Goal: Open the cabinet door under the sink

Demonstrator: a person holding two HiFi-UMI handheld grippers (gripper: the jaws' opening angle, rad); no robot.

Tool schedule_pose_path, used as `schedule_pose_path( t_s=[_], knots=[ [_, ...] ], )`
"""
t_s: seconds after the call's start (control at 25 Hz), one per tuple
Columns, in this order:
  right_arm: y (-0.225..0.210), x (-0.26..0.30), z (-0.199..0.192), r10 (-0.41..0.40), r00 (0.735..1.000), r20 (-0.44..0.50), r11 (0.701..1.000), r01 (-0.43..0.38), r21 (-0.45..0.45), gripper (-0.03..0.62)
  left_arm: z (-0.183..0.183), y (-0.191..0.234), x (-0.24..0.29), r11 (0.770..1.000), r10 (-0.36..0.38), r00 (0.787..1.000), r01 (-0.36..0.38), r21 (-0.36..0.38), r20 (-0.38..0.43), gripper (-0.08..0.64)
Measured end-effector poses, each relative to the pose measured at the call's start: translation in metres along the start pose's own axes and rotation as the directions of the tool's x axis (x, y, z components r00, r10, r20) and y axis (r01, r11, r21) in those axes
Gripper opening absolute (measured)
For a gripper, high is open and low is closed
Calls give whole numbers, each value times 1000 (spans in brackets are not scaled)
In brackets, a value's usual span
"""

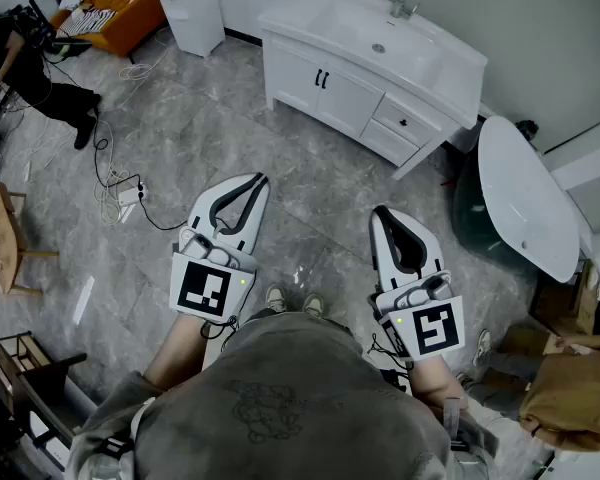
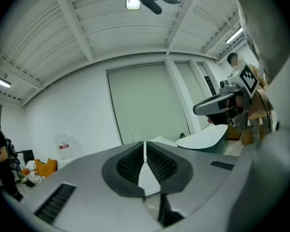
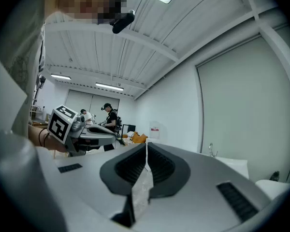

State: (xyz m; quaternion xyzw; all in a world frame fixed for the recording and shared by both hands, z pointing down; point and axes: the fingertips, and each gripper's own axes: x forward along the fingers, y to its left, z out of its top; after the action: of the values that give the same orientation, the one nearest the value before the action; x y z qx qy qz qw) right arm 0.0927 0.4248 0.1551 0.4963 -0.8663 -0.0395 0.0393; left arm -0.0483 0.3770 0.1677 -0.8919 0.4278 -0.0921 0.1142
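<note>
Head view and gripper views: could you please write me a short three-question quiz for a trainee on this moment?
1. True or false: the cabinet doors under the sink are closed.
2. The right gripper is: A open, B shut on nothing, C shut on a handle.
3. Short answer: does the left gripper touch those doors?
Key: 1 true; 2 B; 3 no, it is shut and well short of them.

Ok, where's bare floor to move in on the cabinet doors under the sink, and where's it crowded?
Free: the grey stone floor straight ahead, up to the white vanity cabinet and its black-handled doors. Crowded: white cables and power strip on the left; the white oval bathtub sits close by the vanity's right end.
</note>
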Motion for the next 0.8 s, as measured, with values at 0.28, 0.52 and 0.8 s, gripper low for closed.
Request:
schedule_pose_path(
  t_s=[0.28, 0.52, 0.8],
  knots=[
    [10, 6, 3, 3, 1000, 20, 1000, -4, 10, 34, -4, 8, -11, 1000, 10, 1000, -10, 3, -2, 31],
    [13, 13, 3, -4, 1000, 15, 1000, 4, 12, 34, -6, 14, -12, 1000, -1, 1000, 1, -5, 7, 31],
    [22, 28, 2, -17, 1000, 13, 1000, 17, 10, 34, -12, 27, -20, 1000, -9, 1000, 9, -8, 17, 30]
  ],
)
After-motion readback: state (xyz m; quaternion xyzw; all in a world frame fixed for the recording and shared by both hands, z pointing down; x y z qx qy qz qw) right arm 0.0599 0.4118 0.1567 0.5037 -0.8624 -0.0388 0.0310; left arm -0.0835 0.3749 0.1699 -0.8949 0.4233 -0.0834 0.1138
